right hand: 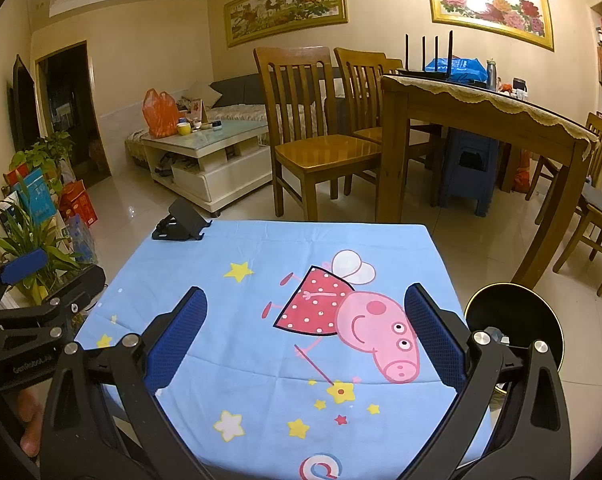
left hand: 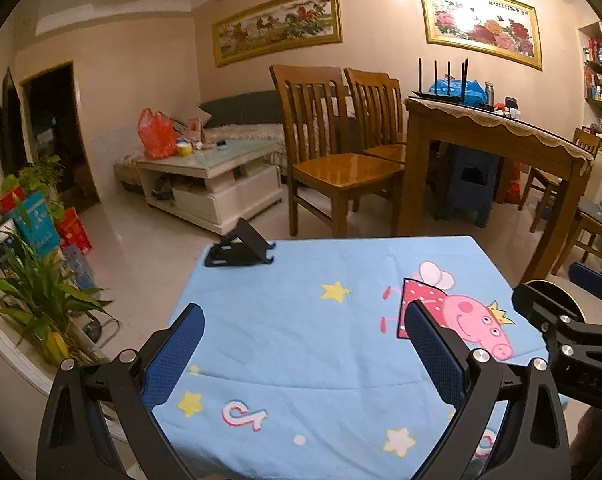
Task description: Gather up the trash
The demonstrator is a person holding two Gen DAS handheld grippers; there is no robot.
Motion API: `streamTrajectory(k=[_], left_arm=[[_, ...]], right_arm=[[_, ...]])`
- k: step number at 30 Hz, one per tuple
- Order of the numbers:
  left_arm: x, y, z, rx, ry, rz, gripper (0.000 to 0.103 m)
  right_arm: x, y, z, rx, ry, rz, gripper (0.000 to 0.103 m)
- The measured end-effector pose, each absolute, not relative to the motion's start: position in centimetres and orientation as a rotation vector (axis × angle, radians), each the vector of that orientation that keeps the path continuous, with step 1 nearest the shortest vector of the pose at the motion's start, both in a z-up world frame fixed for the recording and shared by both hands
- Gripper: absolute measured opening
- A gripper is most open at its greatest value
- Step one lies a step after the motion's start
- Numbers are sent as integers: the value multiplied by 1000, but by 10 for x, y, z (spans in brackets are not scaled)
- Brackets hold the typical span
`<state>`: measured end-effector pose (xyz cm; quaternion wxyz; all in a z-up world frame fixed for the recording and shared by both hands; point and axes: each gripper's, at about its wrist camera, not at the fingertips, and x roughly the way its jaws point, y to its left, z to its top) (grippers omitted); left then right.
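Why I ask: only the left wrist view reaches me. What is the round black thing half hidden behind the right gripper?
Observer: In the right wrist view it looks like a round black bin with a gold rim, just off the right edge of the blue cloth.
Operator: Is the right gripper carrying anything?
Observer: No. The right gripper is open over the pig print, with nothing between its fingers.
Operator: Any trash on that side of the cloth?
Observer: None visible there; only printed stars show near the pig.
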<state>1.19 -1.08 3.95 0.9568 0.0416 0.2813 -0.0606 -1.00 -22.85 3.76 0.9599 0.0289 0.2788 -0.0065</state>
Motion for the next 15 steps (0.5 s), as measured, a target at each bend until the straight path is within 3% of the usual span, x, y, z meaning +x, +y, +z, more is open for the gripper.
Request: streamTrajectory(k=[10,15], left_arm=[[10,-10,43,62,515,-134,97],[26,-11,28,95,575,-153,97]], right_arm=[[-5,-235,31,70,587,-18,98],[2,-238,25,65,602,-32,98]])
